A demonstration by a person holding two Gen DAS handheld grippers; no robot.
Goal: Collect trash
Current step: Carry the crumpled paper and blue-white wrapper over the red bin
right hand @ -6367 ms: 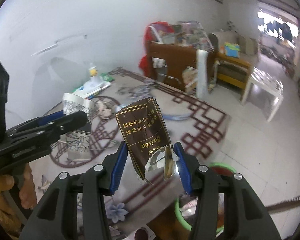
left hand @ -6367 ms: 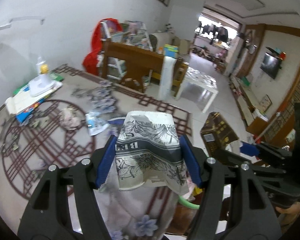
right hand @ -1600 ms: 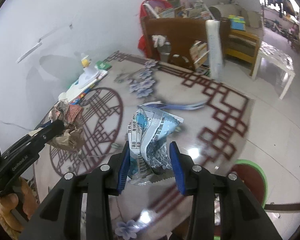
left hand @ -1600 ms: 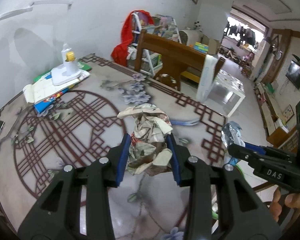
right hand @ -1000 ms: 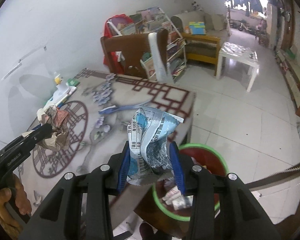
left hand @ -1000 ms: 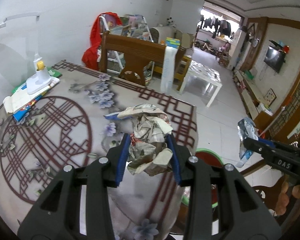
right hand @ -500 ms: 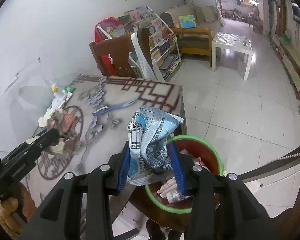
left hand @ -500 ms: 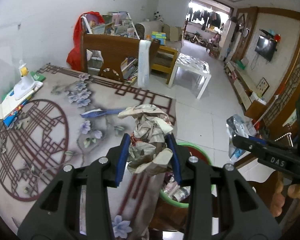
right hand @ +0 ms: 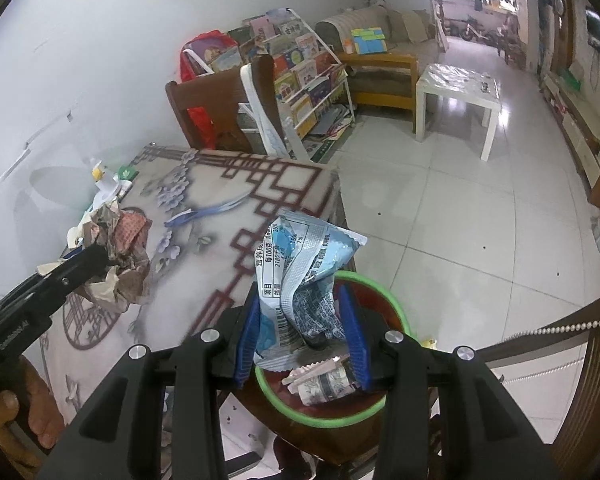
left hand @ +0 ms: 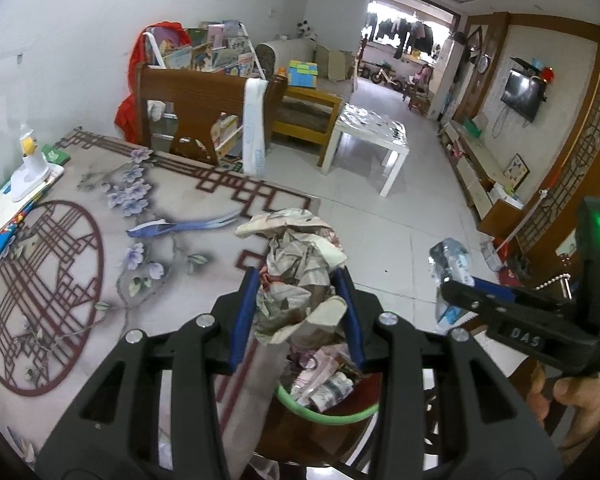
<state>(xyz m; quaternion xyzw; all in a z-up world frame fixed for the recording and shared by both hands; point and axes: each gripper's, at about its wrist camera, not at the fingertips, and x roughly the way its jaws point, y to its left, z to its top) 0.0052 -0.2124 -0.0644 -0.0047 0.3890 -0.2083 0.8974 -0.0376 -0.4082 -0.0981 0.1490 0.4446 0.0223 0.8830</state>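
Observation:
My left gripper is shut on a crumpled wad of brown and beige paper, held above the table's edge and the near rim of the bin. My right gripper is shut on a crumpled blue and white snack wrapper, held right over the red bin with the green rim. The bin stands on a wooden chair seat beside the table and holds several pieces of trash. The wad also shows at the left of the right wrist view. The wrapper shows at the right of the left wrist view.
The patterned table carries a stack of books and a small white bottle at its far left. A wooden chair and a bookshelf stand behind the table. A white side table stands on the tiled floor.
Both grippers have carried their trash off the table toward the bin. The right gripper now hangs directly over it. The left has come closer to the rim.

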